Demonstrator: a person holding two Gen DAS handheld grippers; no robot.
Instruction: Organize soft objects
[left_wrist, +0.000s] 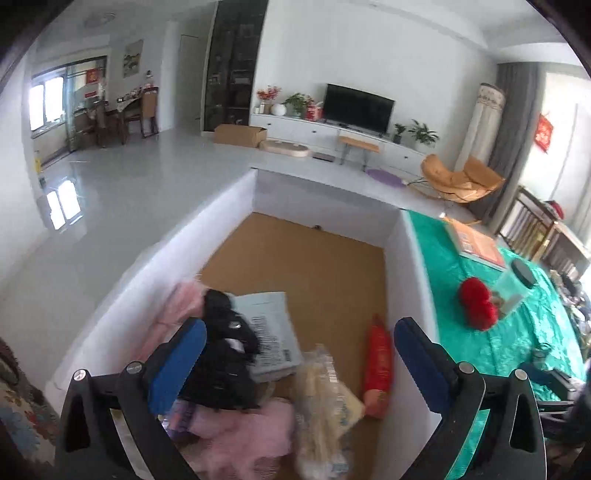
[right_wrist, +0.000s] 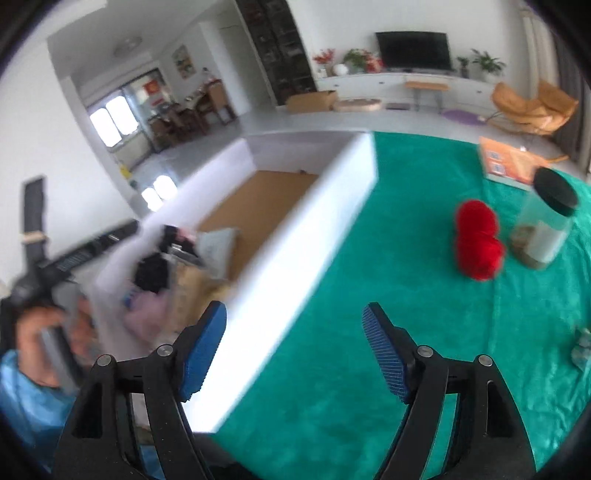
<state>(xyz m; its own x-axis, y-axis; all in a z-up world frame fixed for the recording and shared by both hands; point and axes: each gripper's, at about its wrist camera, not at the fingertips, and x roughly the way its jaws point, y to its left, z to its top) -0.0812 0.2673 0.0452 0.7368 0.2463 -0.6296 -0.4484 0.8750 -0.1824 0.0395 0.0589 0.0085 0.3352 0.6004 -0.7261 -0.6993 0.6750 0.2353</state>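
Note:
A white-walled box (left_wrist: 229, 206) with a brown floor stands on the green cloth (left_wrist: 465, 295). In its near end lie a black garment (left_wrist: 225, 350), pink soft items (left_wrist: 243, 432), a grey printed bag (left_wrist: 273, 332), a pale packet (left_wrist: 325, 398) and a red pouch (left_wrist: 378, 365). My left gripper (left_wrist: 295, 339) is open and empty above this pile. A red yarn ball (right_wrist: 478, 240) lies on the cloth, right of the box (right_wrist: 314, 229). My right gripper (right_wrist: 293, 317) is open and empty over the box's right wall and the cloth (right_wrist: 369, 332).
A clear jar with a black lid (right_wrist: 546, 221) stands right beside the red yarn. An orange book (right_wrist: 513, 166) lies further back on the cloth. A small crumpled item (right_wrist: 583, 350) sits at the right edge. The person's hand holds the other gripper (right_wrist: 48, 266) at left.

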